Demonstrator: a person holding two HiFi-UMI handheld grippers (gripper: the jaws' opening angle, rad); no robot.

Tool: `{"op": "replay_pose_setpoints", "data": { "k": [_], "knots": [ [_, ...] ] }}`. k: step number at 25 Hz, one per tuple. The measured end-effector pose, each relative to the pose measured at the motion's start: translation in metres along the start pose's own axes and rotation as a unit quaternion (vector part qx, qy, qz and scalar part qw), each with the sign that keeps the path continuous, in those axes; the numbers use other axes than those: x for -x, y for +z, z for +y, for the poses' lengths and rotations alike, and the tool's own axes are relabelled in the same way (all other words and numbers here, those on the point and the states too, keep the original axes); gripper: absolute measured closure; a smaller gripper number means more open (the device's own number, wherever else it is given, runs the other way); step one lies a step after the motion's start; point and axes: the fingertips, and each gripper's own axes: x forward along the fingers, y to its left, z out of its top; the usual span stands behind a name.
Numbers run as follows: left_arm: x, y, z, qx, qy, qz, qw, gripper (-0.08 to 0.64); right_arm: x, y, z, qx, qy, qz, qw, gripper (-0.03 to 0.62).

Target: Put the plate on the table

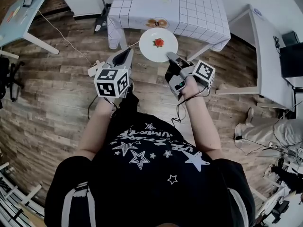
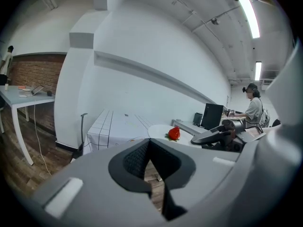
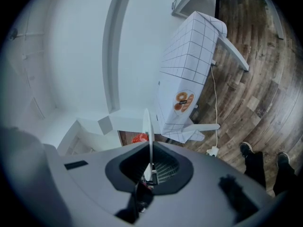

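Floor (image 1: 57, 98): wood planks, white walls around.
Table (image 1: 189, 8): one, grid cloth, 12 o'clock.
Desks: two, one desk (image 1: 19, 13) at 10 o'clock, the other desk (image 1: 265, 41) at 3.
Plate (image 1: 150, 51): one, held by the table's near edge, carrying one strawberry (image 1: 159, 42).
Right gripper (image 1: 171, 58): clamped on the plate's 5 o'clock rim.
Left gripper (image 1: 124, 56): jaws together, empty.
Unclear: what lies on the table's small dish (image 1: 156, 22).

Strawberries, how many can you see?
1. The strawberry sits near the middle of the white plate, which the right gripper holds by its rim in front of the checked table. No other shows, though more could be hidden.
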Motion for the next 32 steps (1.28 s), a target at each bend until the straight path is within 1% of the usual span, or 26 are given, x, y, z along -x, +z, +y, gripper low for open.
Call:
{"op": "replay_pose_setpoints", "data": {
  "k": [6,12,16,22,24,29,32],
  "knots": [
    [-0.047,0.027,0.037,0.001,-0.007,0.005,1.0,0.551,-0.051,0.033,0.009,-0.001,-0.003,-0.003,1.0,0.572],
    [-0.071,0.036,0.054,0.0,-0.01,0.006,0.9999,0.551,-0.073,0.05,0.007,0.002,-0.009,-0.001,1.0,0.572],
    [-0.082,0.048,0.071,-0.001,-0.016,0.003,0.9999,0.552,-0.093,0.059,0.014,0.005,-0.011,-0.006,1.0,0.572],
    [-0.109,0.067,0.116,0.003,-0.023,0.007,0.9997,0.551,-0.143,0.072,0.022,0.006,-0.022,-0.013,1.0,0.572],
    [-0.118,0.069,0.127,0.004,-0.027,0.01,0.9996,0.551,-0.154,0.074,0.02,0.004,-0.024,-0.016,1.0,0.572],
    [-0.128,0.06,0.137,0.004,-0.042,0.014,0.999,0.551,-0.161,0.074,0.005,0.001,-0.034,-0.029,0.999,0.572],
    [-0.135,0.062,0.15,0.004,-0.049,0.017,0.9986,0.551,-0.176,0.077,0.004,-0.004,-0.034,-0.034,0.999,0.572]
  ]
}}
